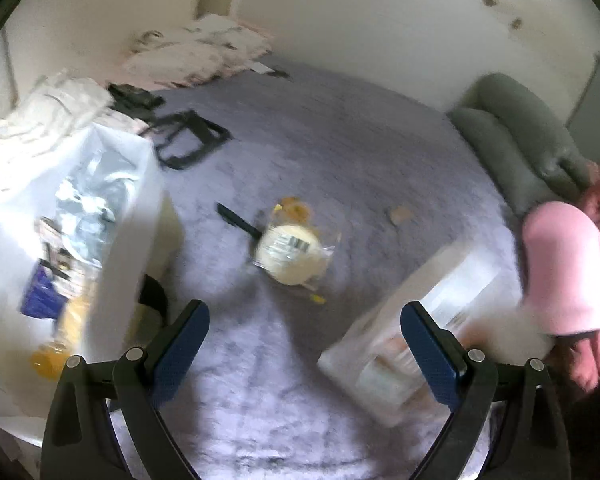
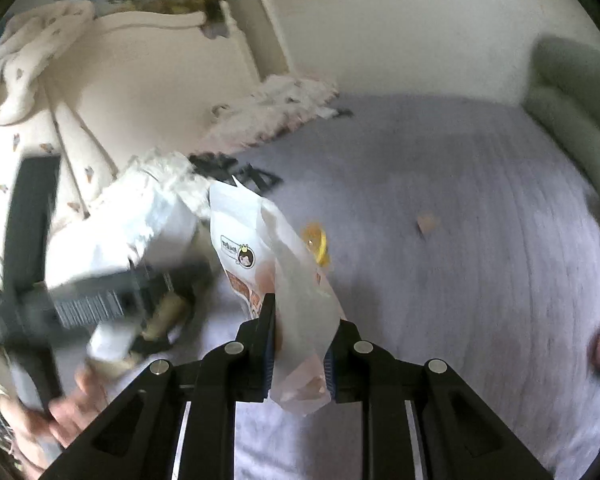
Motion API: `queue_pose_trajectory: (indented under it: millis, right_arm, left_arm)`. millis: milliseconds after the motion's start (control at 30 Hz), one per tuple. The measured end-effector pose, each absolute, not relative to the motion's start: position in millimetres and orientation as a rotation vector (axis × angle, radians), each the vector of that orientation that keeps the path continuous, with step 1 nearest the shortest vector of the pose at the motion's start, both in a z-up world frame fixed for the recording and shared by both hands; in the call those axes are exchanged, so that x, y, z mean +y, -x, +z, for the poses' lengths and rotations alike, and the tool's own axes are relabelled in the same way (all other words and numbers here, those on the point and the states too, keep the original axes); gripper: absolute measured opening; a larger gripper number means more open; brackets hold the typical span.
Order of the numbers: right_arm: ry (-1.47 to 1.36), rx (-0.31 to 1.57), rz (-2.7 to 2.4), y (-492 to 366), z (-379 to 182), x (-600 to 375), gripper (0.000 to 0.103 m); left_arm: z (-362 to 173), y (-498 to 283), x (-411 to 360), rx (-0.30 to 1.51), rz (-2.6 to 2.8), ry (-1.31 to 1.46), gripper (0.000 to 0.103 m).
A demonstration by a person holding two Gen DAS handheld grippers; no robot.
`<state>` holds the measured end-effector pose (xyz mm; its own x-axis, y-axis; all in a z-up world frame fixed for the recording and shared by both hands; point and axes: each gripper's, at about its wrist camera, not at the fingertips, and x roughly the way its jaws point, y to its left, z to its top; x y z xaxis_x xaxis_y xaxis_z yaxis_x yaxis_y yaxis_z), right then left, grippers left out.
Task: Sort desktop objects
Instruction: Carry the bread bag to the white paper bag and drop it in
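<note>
Thin white plastic snack pouch [image 2: 276,280], light, limp and slippery, sits clamped in the right tool [image 2: 300,354]; grip its flat edge; left tool [image 1: 304,344] is spread, empty.

My right gripper [image 2: 300,344] clamps a glossy white plastic snack bag [image 2: 268,256], smooth and slightly crinkled. My left gripper [image 1: 304,340] shows matt black plastic arms and dimpled blue rubbery pads [image 1: 180,344]. I see a fuzzy grey cloth blanket [image 1: 340,152], a clear shiny wrapper round a pale bun [image 1: 290,254], and a smooth white plastic bin [image 1: 128,216].
</note>
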<state>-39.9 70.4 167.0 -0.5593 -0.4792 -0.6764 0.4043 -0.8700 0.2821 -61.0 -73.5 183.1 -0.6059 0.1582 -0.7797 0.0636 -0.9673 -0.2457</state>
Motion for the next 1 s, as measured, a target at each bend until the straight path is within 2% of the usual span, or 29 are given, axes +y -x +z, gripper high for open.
queue_pose_trajectory:
  millis: [133, 200, 233, 300, 333, 367, 533, 567, 600, 633, 700, 833, 1000]
  right_arm:
    - [-1.212, -0.225, -2.415, 21.7, 111.2, 87.9, 0.019]
    - [-1.132, -0.399, -2.405, 14.1, 98.8, 106.8, 0.02]
    - [-1.117, -0.471, -2.401, 13.3, 95.0, 115.3, 0.024]
    - [-1.106, -0.51, -2.419, 14.4, 91.9, 121.3, 0.055]
    - [-1.137, -0.5, -2.423, 16.6, 89.9, 120.0, 0.101]
    - [-1.176, -0.486, -2.41, 20.2, 84.4, 116.5, 0.103]
    - [-1.257, -0.334, -2.342, 42.2, 54.8, 87.7, 0.103]
    - [-1.256, -0.323, -2.326, 44.3, 45.7, 82.9, 0.096]
    - [-1.239, -0.373, -2.301, 48.7, 35.8, 82.1, 0.087]
    - [-1.23, -0.482, -2.243, 52.8, 28.3, 84.2, 0.068]
    - [-1.236, -0.74, -2.167, 61.3, 17.9, 101.7, 0.064]
    - [-1.161, -1.085, -1.976, 67.2, 11.2, 128.3, 0.059]
    - [-0.992, -1.336, -1.747, 69.4, 26.5, 148.0, 0.059]
  left_arm:
    - [164.4, 56.2, -53.5, -0.351, 2.619, 1.409, 0.096]
    - [156.2, 59.0, -49.0, -0.313, 2.597, 1.471, 0.096]
    - [150.8, 61.3, -47.5, -0.282, 2.603, 1.517, 0.096]
    - [143.5, 63.9, -47.6, -0.24, 2.619, 1.583, 0.096]
    - [140.1, 66.4, -49.2, -0.23, 2.618, 1.615, 0.096]
    - [138.6, 68.3, -50.8, -0.229, 2.612, 1.636, 0.096]
    - [143.4, 67.2, -63.8, -0.277, 2.626, 1.643, 0.096]
    - [144.0, 67.7, -66.9, -0.288, 2.628, 1.641, 0.096]
    - [144.4, 67.4, -68.7, -0.299, 2.627, 1.643, 0.096]
    - [143.5, 67.7, -71.1, -0.309, 2.626, 1.648, 0.096]
    - [139.8, 69.2, -75.1, -0.328, 2.627, 1.673, 0.096]
    - [128.5, 74.4, -80.4, -0.408, 2.581, 1.734, 0.096]
    - [129.7, 71.3, -85.6, -0.586, 2.503, 1.684, 0.096]
